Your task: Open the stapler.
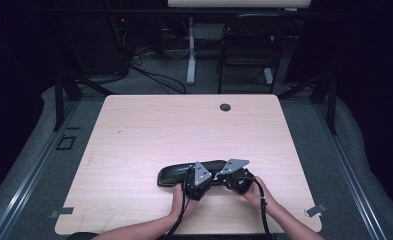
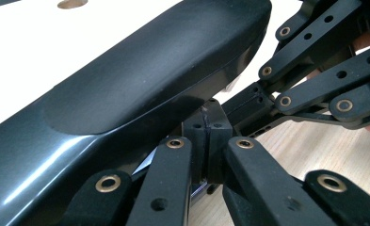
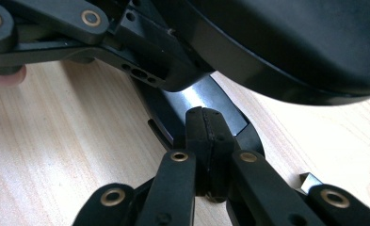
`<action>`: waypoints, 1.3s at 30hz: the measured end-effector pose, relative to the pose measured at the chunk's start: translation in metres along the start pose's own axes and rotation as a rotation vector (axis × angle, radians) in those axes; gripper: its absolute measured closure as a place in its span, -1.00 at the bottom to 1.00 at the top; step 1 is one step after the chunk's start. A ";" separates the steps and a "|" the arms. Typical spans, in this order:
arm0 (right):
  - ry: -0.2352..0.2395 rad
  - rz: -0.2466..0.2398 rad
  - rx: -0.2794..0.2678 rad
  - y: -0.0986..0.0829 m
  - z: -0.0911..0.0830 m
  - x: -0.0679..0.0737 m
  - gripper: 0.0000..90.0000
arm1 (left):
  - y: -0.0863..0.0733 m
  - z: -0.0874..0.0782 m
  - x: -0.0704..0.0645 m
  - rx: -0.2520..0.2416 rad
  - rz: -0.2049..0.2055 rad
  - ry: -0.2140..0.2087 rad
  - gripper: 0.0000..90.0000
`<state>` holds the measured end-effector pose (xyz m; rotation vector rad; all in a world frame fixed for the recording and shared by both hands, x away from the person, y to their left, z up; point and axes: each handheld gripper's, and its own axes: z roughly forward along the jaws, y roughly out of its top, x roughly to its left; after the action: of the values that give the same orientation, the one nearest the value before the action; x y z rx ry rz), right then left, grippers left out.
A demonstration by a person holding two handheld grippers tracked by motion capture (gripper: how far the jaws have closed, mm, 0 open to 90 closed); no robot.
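A long, glossy black case, shaped like an eyeglass case, lies on the light wooden surface near its front edge, at about 6 o'clock from the surface's middle. It runs roughly from 9 o'clock to 3 o'clock, with the far-right end slightly farther away.

Both tongs meet at the case's near right part. The left tongs sit over the case's right half, held by the person's left hand; the right tongs stand just beside them at 3 o'clock, held by the right hand. A grey three-cornered plate tops each.

In the left gripper view the left tongs have their jaws pressed together right under the case's lower edge; whether they pinch a thin part of it I cannot tell. The right tongs' linkage comes in from 2 o'clock and touches the same spot.

In the right gripper view the right tongs are closed, the pads meeting on a shiny grey strip that runs under the case's dark lid. The left tongs' links enter from 10 o'clock.

A round cable hole sits at the surface's far edge, at 12 o'clock.
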<state>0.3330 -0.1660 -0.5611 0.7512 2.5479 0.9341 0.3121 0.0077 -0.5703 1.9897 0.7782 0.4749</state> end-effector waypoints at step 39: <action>0.021 0.087 -0.035 -0.005 0.000 -0.004 1.00 | 0.005 0.000 -0.006 -0.064 -0.027 0.028 1.00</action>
<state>0.3345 -0.1715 -0.5643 0.8521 2.5277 1.0172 0.3091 0.0018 -0.5656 1.9143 0.7968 0.5066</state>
